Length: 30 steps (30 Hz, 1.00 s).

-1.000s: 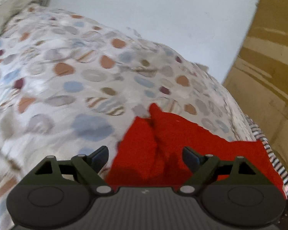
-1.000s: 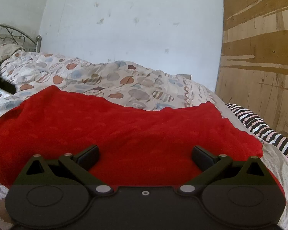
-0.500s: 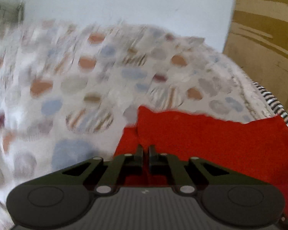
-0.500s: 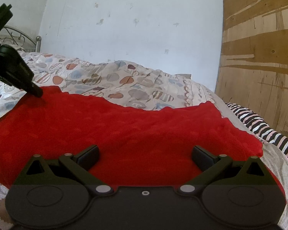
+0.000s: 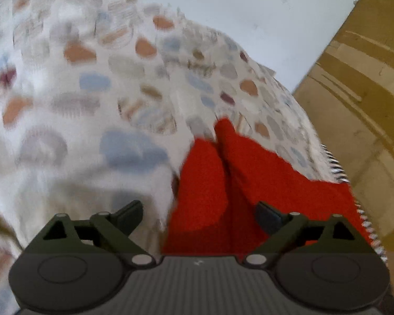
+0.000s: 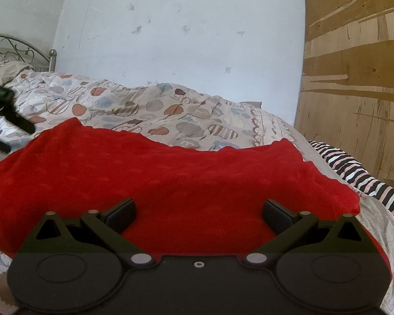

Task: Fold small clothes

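A red fleece garment (image 6: 170, 178) lies spread across the bed. In the left wrist view its left end (image 5: 223, 178) shows bunched into two folds. My left gripper (image 5: 199, 215) is open and empty, hovering just above that left end. My right gripper (image 6: 198, 212) is open and empty, low over the near edge of the garment's middle. The left gripper (image 6: 2, 110) also shows at the far left of the right wrist view, beside the garment's left corner.
A patterned duvet (image 6: 144, 110) covers the bed behind the garment. A black-and-white striped cloth (image 6: 354, 168) lies at the right edge of the bed. A wooden panel (image 6: 354, 92) stands on the right, a white wall (image 6: 183, 39) behind, a metal headboard (image 6: 13, 50) at far left.
My left gripper shut on the garment's left corner half a second ago, and has now opened and let it go. The view is blurred from motion. The right gripper has not moved.
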Tool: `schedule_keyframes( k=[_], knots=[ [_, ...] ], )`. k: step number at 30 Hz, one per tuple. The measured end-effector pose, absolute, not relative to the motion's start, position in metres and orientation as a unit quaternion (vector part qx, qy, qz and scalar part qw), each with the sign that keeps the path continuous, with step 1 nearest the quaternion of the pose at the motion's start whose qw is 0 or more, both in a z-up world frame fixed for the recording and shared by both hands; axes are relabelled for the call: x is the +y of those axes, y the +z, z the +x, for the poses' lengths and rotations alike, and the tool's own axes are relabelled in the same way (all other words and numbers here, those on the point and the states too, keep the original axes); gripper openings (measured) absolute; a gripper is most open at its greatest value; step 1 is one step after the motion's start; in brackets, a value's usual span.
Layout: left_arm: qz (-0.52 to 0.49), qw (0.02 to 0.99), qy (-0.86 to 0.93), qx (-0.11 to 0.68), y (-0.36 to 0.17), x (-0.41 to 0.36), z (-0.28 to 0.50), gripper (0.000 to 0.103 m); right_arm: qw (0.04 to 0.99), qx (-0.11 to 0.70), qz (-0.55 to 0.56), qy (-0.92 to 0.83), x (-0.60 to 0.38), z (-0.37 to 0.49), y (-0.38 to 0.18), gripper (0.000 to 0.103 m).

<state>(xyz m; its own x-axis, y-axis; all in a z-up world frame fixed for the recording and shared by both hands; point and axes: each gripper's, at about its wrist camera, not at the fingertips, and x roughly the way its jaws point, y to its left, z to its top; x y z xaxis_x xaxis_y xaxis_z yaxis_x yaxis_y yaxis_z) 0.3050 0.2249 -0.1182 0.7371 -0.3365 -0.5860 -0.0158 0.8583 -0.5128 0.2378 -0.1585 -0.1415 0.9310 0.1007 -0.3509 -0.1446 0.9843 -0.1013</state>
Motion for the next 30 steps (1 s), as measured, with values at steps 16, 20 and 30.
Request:
schedule_keyframes(
  k=[16, 20, 30],
  knots=[
    [-0.194, 0.907, -0.079, 0.366, -0.116, 0.19, 0.282, 0.039, 0.981, 0.175, -0.062, 0.063, -0.159, 0.238, -0.142, 0.102],
    [-0.205, 0.911, -0.039, 0.354, -0.104, 0.183, 0.276, 0.021, 0.981, 0.175, -0.06, 0.065, -0.159, 0.238, -0.142, 0.102],
    [-0.12, 0.923, -0.021, 0.366, -0.057, 0.145, 0.284, 0.016, 0.973, 0.207, -0.034, 0.096, -0.169, 0.246, -0.13, 0.103]
  ],
)
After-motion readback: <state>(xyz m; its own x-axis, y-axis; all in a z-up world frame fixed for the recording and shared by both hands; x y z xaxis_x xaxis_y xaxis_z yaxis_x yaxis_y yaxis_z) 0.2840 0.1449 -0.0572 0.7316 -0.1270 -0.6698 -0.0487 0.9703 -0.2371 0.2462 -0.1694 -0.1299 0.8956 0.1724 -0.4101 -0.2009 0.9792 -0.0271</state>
